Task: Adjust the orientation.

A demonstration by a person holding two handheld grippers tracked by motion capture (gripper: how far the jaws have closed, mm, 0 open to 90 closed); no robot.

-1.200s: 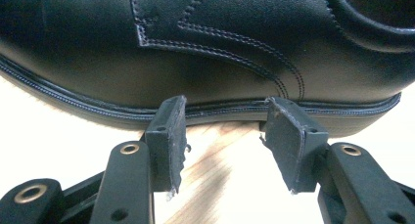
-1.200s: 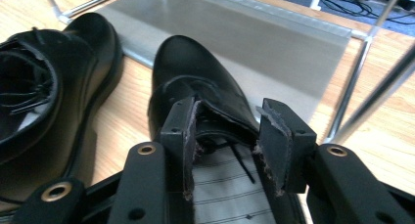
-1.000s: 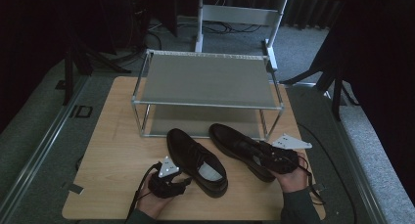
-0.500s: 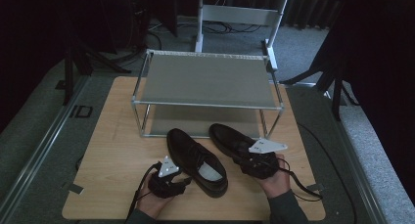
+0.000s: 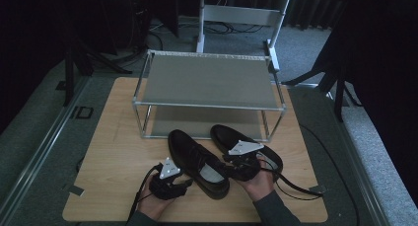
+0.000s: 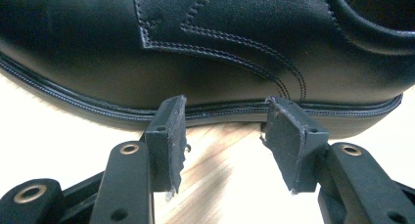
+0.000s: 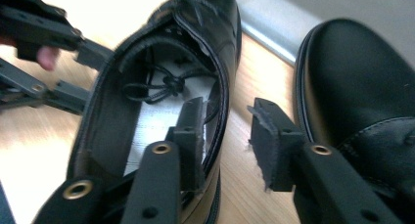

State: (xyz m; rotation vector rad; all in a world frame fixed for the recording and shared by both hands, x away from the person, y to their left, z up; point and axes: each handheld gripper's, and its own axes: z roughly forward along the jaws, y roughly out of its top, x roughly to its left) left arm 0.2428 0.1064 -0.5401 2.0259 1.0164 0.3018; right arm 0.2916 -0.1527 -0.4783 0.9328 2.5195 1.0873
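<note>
High view: 2 black leather shoes lie side by side on the wooden table (image 5: pixel 113 137), in front of a 2-tier metal rack (image 5: pixel 209 83). The left shoe (image 5: pixel 197 159) points toward the rack, its opening facing up. The right shoe (image 5: pixel 224 137) lies just beside it, partly under the right gripper (image 5: pixel 229 164), which sits over the gap between the 2 shoes. The left gripper (image 5: pixel 185 182) rests low on the table against the left shoe's outer side, near its heel end.

Left gripper view: the left gripper's (image 6: pixel 225 136) 2 pads stand spread apart, bare table between them, their tips right at the sole edge of the left shoe (image 6: pixel 205 53). They pinch nothing.

Right gripper view: the right gripper (image 7: pixel 227 136) straddles the side wall of the left shoe (image 7: pixel 161 92), 1 jaw inside the opening above the insole, the other outside over the table. The jaws have just been closing, yet a gap remains at the outer pad, so the wall is between them without being pressed. The right shoe (image 7: pixel 362 87) lies close on the outer side.
</note>
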